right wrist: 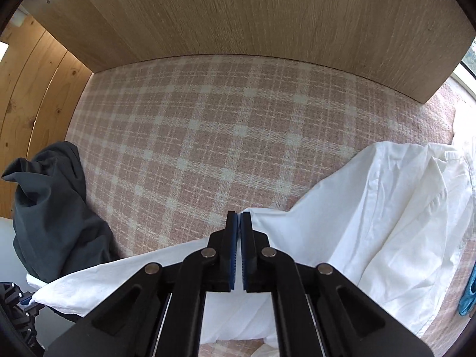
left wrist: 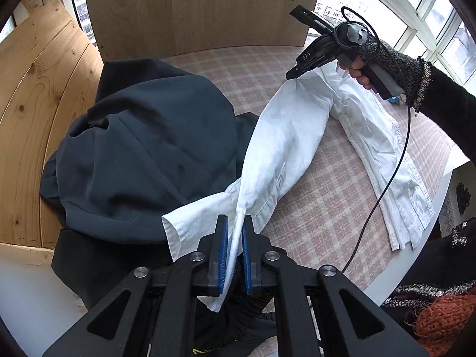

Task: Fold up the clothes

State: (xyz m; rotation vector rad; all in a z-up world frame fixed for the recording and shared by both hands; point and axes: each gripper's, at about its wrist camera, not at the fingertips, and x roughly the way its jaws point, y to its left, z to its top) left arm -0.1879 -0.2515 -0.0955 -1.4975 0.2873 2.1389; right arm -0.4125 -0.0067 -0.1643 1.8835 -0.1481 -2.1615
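On the pink-and-cream checked cloth that covers the table, two garments lie side by side. At the left, against the pale pine boards, sits a crumpled dark slate-blue garment, heaped high and resting partly on a black piece of fabric at the table's near edge. Just right of it, a white cotton shirt stretches across the middle of the cloth, one long sleeve overlapping the edge of the dark heap and its body lying flat toward the right edge of the table.

The left gripper, black with blue ribbed pads, is clamped on the sleeve near its cuff, the white fabric pinched in the narrow slit between the pads and hanging out below them. Farther right and higher, the right gripper meets the shirt at the shoulder end of that sleeve, lifting the cloth into a small peak; a person's hand in a grey tweed cuff holds its grip, and a thin black cable trails down from it. From the right wrist view, this gripper's blue pads stand pressed together, with a point of white shirt fabric reaching their tips; whether it is pinched I cannot tell. Behind everything rises a light oak panel.
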